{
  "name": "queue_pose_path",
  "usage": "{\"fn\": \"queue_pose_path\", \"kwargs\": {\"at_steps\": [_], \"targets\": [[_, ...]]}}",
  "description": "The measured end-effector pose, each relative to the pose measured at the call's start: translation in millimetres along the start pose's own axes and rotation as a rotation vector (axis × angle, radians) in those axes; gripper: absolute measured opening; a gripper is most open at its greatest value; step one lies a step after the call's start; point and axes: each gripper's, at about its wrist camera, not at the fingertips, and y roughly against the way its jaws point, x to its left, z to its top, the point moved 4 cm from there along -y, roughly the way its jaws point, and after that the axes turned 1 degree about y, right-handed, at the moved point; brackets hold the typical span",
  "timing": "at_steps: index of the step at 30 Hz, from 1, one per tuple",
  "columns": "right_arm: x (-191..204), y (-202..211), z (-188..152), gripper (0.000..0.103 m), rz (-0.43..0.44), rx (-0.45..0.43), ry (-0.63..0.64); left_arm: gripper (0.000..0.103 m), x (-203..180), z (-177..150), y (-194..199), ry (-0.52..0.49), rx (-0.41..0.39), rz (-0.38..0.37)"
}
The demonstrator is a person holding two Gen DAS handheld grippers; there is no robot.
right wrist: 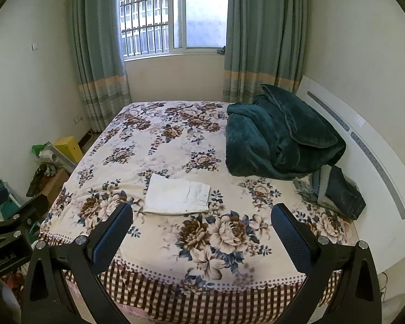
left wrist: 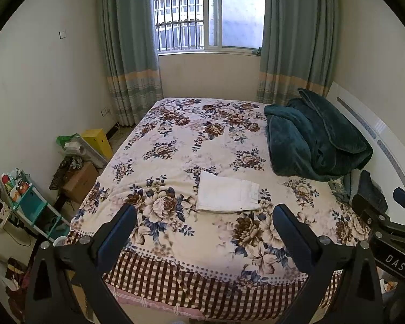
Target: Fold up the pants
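The white pants lie folded on the bed, long axis crosswise, ahead of both wide-open, empty tools; the left tool seems nearer than the right tool.

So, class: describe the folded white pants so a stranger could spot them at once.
Start at the bed with the floral sheet. Near its front edge lie the folded white pants, a flat neat rectangle. Unlike the rumpled dark green blanket beside the headboard, they are plain white and small.
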Motion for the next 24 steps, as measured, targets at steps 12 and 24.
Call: {"fn": "queue_pose_path", "kwargs": {"at_steps": [12,24], "targets": [[2,2,1,0.103,0.000,-0.006,-0.002,0.103,2,1,-2,-0.003,-0.006,-0.006],[10,1,7,0.103,0.011,-0.001,0.003,0.103,2,1,2,0.004,-0.002,-0.001]]}}
